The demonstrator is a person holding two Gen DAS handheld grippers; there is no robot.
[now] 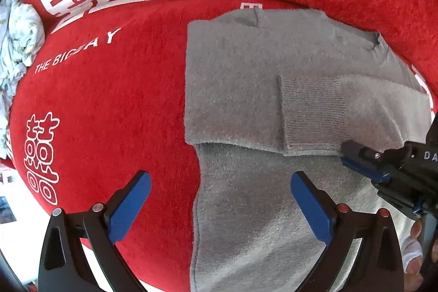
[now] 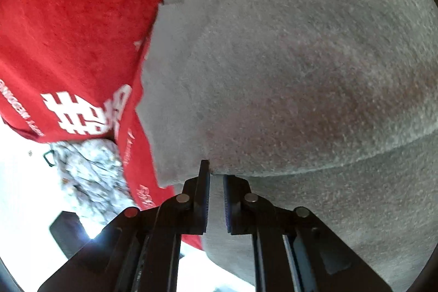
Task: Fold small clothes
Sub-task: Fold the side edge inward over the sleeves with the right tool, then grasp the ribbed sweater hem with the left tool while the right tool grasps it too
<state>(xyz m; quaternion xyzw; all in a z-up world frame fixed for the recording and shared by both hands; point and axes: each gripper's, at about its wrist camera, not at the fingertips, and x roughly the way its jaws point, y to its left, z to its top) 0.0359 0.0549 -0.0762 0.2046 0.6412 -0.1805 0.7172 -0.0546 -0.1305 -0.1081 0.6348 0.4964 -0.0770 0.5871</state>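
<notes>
A fuzzy grey garment (image 1: 246, 100), sleeve folded across, lies on the red cloth (image 1: 109, 100). The left gripper (image 1: 220, 199) hovers with jaws wide; the right gripper (image 2: 216, 199) has jaws pinched on its fabric.

grey garment (image 1: 246, 89): fuzzy matt knit, ribbed cuff | red cloth (image 1: 109, 106): plush, matt

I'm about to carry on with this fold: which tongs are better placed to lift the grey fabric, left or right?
Probably right. The right tongs sit nearly shut at the folded edge of the grey garment, apparently pinching it. The left tongs hang wide open, straddling its side edge over the red cloth, gripping nothing.
</notes>
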